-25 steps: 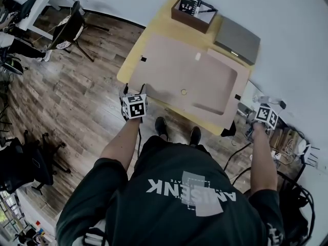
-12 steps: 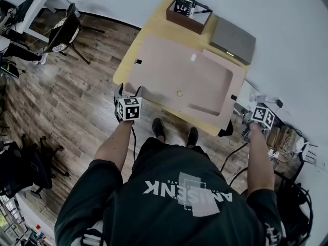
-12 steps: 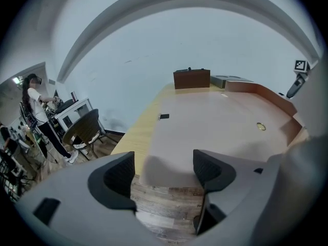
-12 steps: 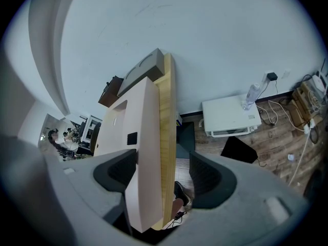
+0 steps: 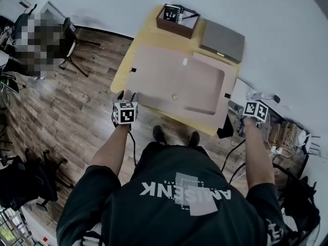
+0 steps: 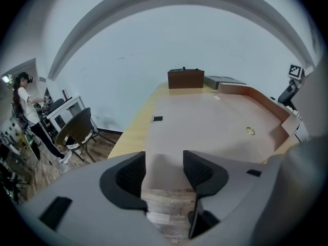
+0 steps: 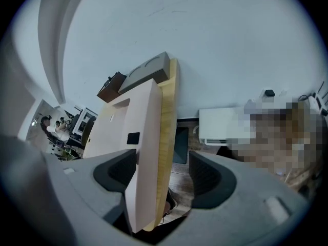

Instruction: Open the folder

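While the folder (image 5: 174, 81) lies on the counter (image 5: 146, 35), seemingly not opened yet, the left tongs (image 6: 164, 168) have just been closing around its corner without pinching it, and the right tongs (image 7: 163, 176) stand wide around its edge.

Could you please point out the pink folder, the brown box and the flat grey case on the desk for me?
pink folder (image 5: 164, 78), head view, middle of its front cover.
brown box (image 5: 173, 29), head view, its near side wall.
flat grey case (image 5: 221, 39), head view, centre of its top.
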`<state>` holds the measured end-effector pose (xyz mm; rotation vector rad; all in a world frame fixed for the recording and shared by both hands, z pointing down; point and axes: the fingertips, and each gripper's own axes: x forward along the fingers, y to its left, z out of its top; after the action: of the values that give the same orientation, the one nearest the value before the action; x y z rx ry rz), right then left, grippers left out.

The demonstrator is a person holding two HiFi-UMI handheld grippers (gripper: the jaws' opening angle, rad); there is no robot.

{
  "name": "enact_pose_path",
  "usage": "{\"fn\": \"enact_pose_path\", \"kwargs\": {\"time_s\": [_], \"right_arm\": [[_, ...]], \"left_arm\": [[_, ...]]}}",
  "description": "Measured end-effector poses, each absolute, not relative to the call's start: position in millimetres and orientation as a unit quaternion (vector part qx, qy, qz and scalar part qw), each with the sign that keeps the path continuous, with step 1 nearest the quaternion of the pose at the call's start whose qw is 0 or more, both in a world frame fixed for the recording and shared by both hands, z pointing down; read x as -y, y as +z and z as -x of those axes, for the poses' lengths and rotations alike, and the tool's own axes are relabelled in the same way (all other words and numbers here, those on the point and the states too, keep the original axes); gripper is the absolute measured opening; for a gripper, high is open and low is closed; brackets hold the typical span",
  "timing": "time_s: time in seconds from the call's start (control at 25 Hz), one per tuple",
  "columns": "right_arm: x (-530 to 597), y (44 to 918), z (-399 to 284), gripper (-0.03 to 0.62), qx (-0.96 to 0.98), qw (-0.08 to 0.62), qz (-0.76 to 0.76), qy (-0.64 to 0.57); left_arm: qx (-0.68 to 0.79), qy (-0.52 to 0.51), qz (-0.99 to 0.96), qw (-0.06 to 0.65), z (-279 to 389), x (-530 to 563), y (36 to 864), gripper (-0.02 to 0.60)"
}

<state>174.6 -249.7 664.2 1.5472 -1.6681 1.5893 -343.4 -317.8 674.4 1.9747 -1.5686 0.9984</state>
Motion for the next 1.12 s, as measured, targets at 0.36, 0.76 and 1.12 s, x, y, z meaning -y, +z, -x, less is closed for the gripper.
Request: {"fn": "enact_pose_path", "kwargs": {"time_s": [0.36,0.76,1.12], "right_arm": [[252.8,653.5,-175.5,0.305,0.63,0.186,-0.542,0.524],[271.5,559.2,-157.0,0.21,0.738,0.127,-0.512,0.422],[267.5,430.2,-164.5,0.13,0.815,0.083,-0.503,0.276]], "left_arm": [[0.543,0.307,-0.757,0.195,302.7,310.9,619.3,0.176],[0.481,0.22,-0.827,0.19,217.1,295.4,547.7,0.095],[0.477,0.093,-0.862,0.146,163.4,294.1,438.1,0.006]]}}
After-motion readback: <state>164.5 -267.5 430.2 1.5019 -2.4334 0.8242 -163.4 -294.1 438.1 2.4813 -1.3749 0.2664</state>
